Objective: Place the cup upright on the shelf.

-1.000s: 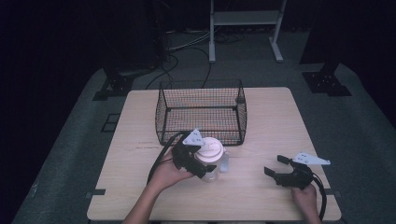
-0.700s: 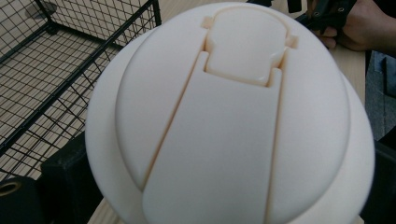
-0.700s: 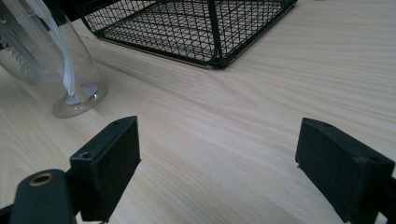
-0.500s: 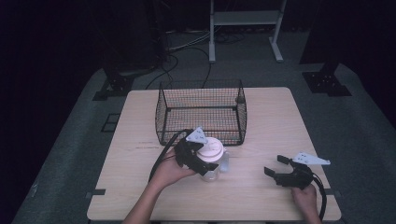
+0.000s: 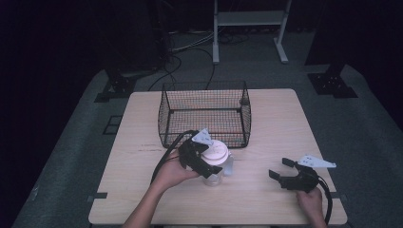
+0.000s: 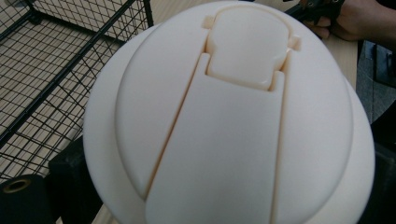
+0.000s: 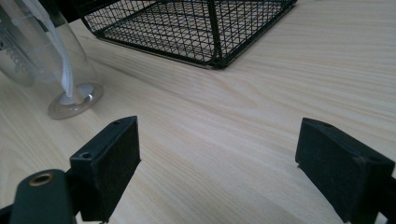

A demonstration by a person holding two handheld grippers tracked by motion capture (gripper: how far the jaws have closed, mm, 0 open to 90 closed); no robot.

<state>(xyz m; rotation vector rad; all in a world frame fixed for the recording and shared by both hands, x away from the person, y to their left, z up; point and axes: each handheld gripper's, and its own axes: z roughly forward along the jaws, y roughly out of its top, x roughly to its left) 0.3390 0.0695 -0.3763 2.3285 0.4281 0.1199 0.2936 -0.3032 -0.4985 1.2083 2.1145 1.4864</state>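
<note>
Nearest the camera, low in the high view, the left gripper [image 5: 203,164] was clamped on a clear plastic cup with a cream-white domed lid [image 5: 216,161], the cup standing on the pale wooden table [image 5: 280,118] just below the centre of the frame. In the left gripper view that domed lid [image 6: 233,116] loomed between the black jaws, its flip tab pressed flat and closed. At lower right of the high view the right gripper [image 5: 281,171] rested idle on the tabletop, jaws spread apart with nothing between them; the right gripper view showed bare wood between its two pads and the cup's transparent base [image 7: 70,100] at upper left, seated on the table.

Farther back, at the middle of the high view, the black wire mesh basket [image 5: 204,114] stood open-topped and apparently empty, its front wall just beyond the cup. Judging by the scene, the grasp had been secured but the lift had not begun; raising the cup over the basket's front wall and setting it inside remained to be done.
</note>
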